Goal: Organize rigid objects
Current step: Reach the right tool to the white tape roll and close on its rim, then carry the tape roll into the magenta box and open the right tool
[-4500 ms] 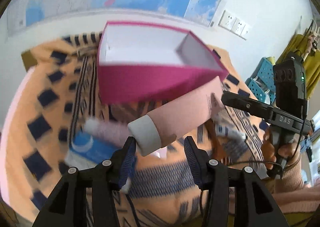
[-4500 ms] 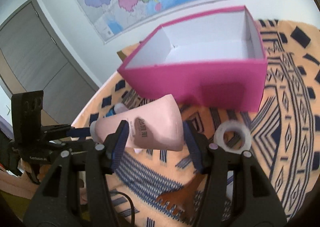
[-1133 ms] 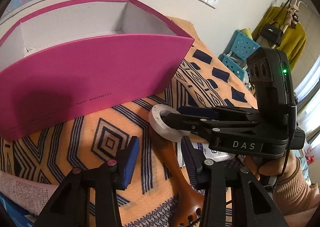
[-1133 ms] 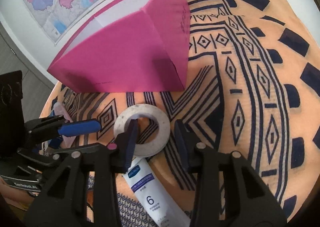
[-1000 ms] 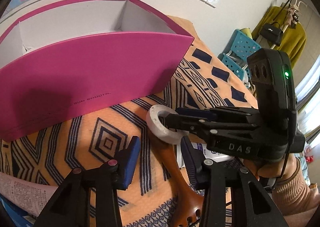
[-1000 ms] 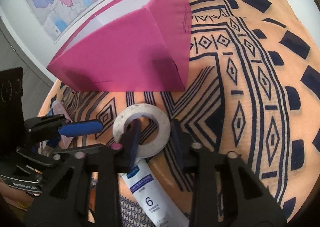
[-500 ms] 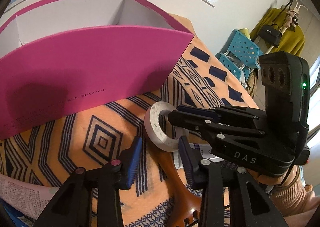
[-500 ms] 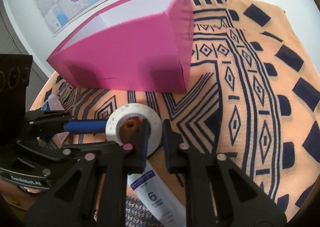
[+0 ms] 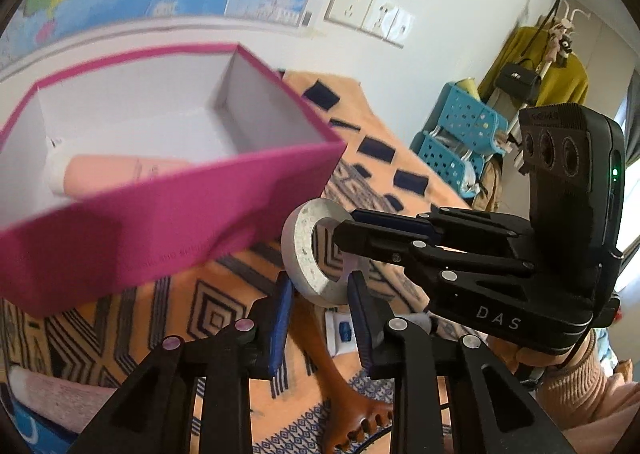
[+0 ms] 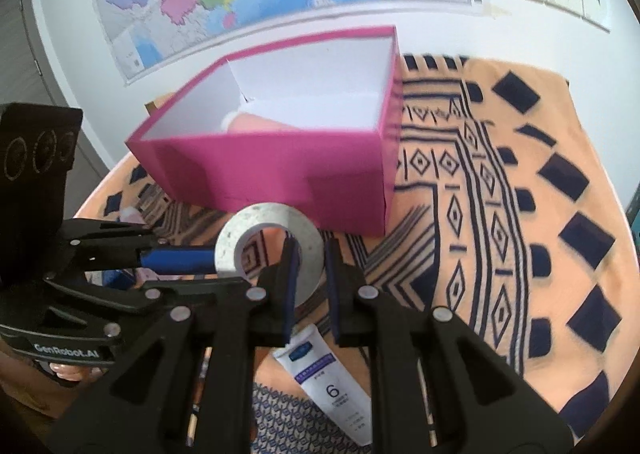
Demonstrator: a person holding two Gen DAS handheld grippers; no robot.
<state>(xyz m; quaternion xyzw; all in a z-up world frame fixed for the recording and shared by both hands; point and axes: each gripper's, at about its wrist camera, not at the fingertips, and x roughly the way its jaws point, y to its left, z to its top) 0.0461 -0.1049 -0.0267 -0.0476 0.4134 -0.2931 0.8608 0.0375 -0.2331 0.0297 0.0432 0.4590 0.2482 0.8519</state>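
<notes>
Left wrist view: pink tube (image 9: pixel 120 173) already in magenta box (image 9: pixel 180 221). Both tongs, left (image 9: pixel 320 294) and right (image 10: pixel 308 278), clenched on tape ring (image 10: pixel 272 250), lifted above desk (image 10: pixel 520 213). White tube (image 10: pixel 332 378), wooden scratcher (image 9: pixel 340 394) left.

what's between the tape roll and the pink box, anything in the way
Nothing visible. Both tongs, left and right, grip the tape roll in front of the open pink box; only its near wall must be cleared.
</notes>
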